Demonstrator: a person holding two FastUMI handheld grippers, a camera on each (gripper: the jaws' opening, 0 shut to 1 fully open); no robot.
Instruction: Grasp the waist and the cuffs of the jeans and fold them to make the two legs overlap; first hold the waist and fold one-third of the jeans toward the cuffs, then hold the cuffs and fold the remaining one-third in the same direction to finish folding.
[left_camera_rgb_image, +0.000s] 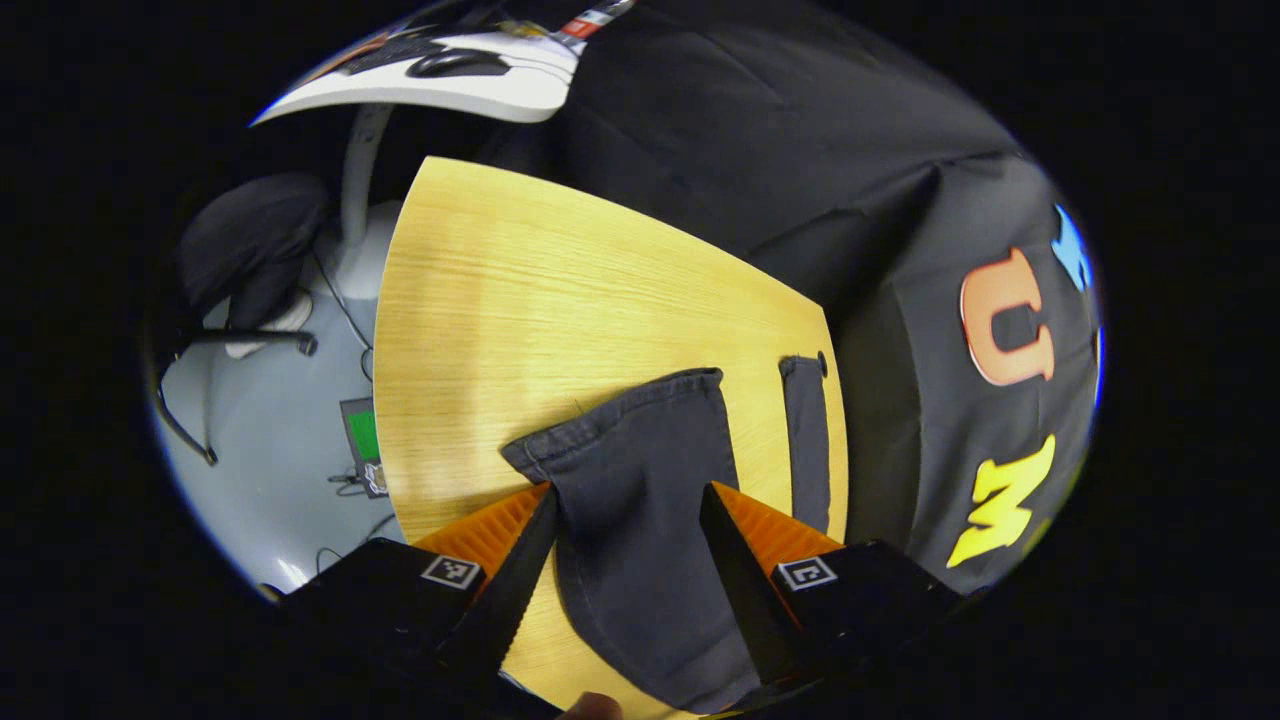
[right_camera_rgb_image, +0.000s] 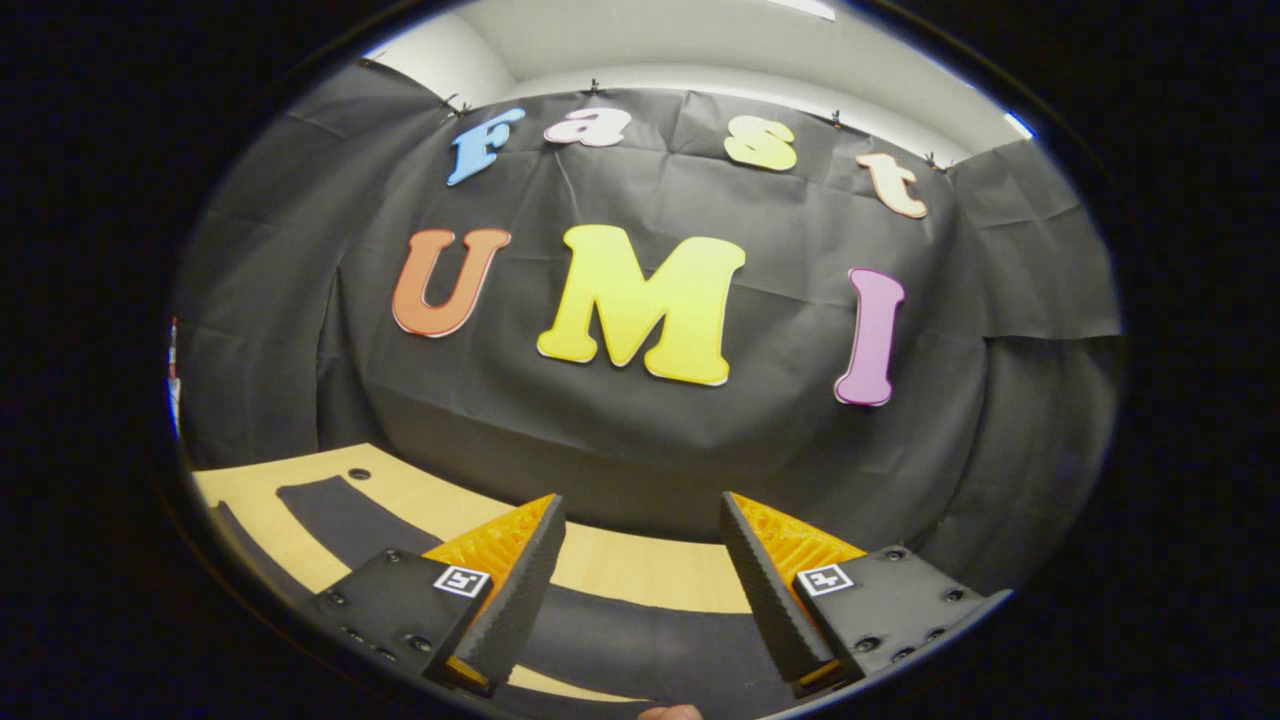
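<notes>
Jeans (left_camera_rgb_image: 640, 500) lie on the table (left_camera_rgb_image: 520, 300) between both parted tongs, left (left_camera_rgb_image: 628, 500) and right (right_camera_rgb_image: 640, 545).

A light wooden table (left_camera_rgb_image: 520, 330) carries dark jeans (left_camera_rgb_image: 640, 520) lying flat on it. One leg's cuff ends near the table's middle (the other leg runs beside its far edge).
</notes>
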